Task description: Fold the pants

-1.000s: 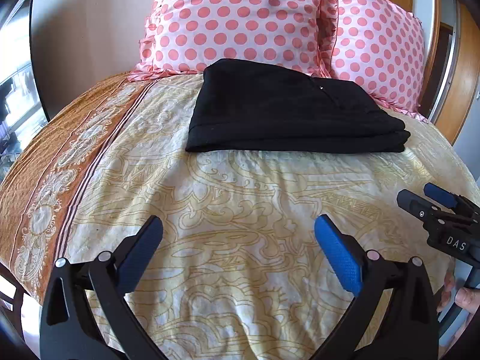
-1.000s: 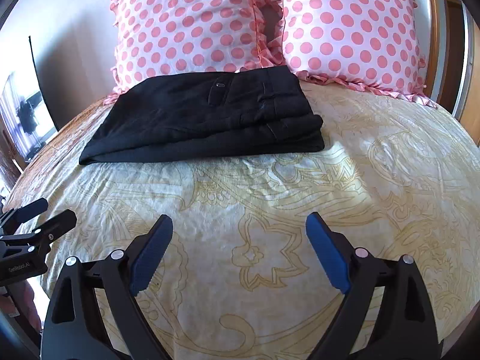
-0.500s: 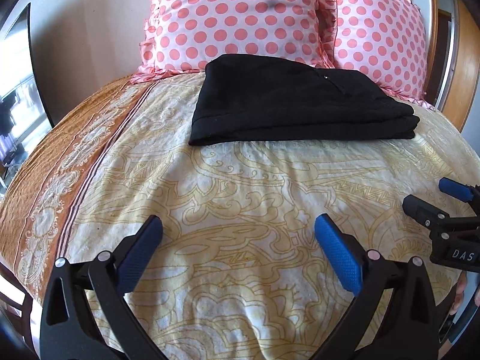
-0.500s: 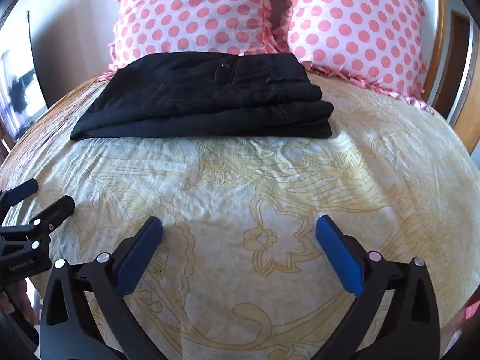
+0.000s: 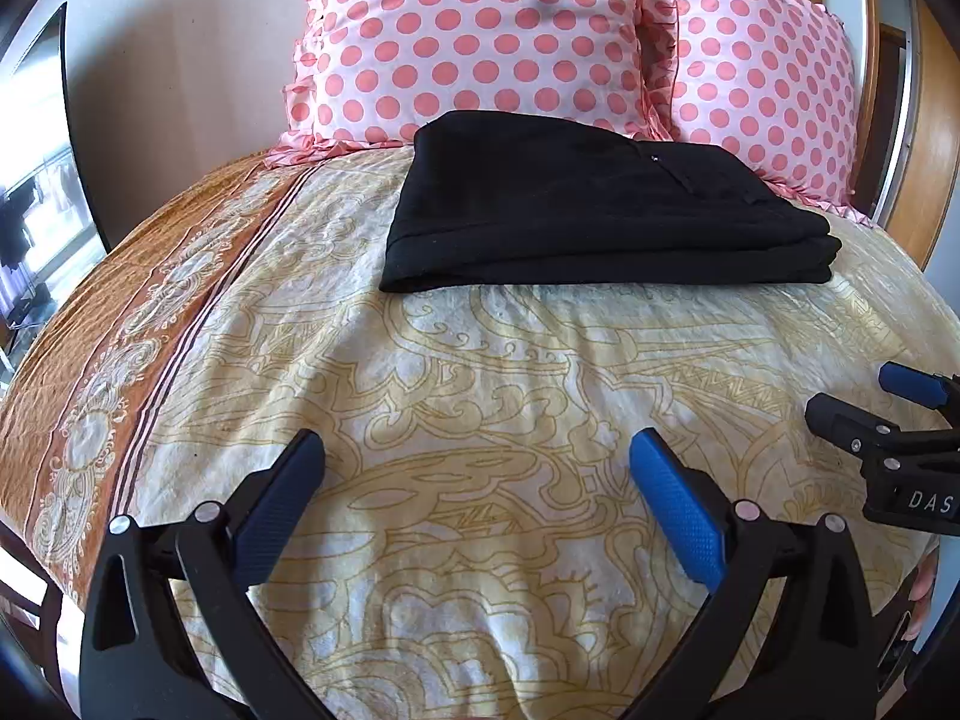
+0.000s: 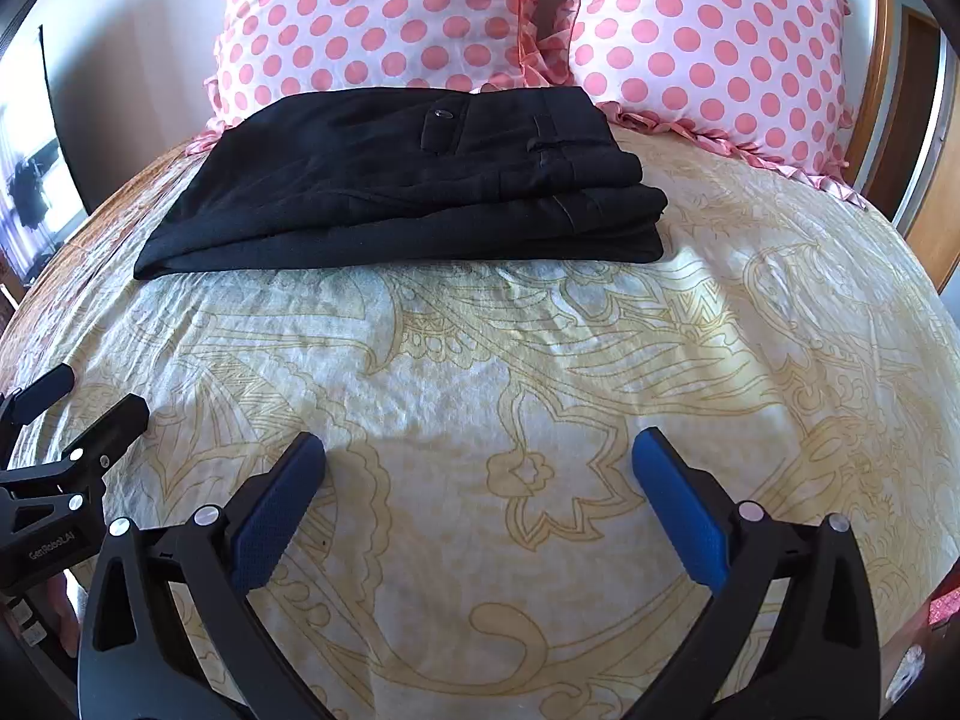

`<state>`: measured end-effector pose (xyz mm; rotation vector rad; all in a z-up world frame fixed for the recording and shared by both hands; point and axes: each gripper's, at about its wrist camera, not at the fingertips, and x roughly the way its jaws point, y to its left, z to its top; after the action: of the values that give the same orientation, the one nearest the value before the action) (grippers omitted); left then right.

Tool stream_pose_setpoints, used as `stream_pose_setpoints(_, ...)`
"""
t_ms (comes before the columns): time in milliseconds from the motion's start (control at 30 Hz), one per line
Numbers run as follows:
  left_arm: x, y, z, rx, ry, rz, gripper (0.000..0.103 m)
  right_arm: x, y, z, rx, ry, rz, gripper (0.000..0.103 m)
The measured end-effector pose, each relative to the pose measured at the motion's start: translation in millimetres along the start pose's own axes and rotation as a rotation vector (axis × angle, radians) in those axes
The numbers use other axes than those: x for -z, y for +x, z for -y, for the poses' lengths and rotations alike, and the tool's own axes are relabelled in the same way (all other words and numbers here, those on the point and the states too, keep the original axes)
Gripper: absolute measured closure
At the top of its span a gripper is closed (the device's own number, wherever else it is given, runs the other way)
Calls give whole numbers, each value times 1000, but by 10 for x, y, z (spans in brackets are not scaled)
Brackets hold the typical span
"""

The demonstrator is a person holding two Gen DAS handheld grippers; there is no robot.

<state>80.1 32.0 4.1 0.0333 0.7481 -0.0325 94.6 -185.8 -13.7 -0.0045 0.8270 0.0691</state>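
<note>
Since a second ago the right claw (image 6: 479,501) has been spreading to full width, nothing between its pads; the left claw (image 5: 477,504) also gapes empty. One pair of folded black pants (image 6: 414,183) lies against two polka-dot pillows (image 6: 372,18), well apart from both claws, open bedspread (image 6: 540,372) between. Only the left view shows its orange border (image 5: 120,324).

The right gripper (image 6: 478,468) is seen with its jaws spread wider than a second ago, having just been opening, and nothing is held between them. In its view the folded black pants (image 6: 408,180) are shown slightly lower and nearer than half a second ago, after an upward shift before that.
</note>
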Motion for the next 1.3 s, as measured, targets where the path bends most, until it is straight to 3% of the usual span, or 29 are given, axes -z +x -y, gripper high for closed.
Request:
stream_pose_setpoints(433, -20, 22, -6, -4, -3, -7, 2, 95, -36, 0, -2, 0, 78, 1)
stream_pose_setpoints(1300, -16, 19, -9, -4, -2, -6, 2, 104, -42, 2, -2, 1, 84, 1)
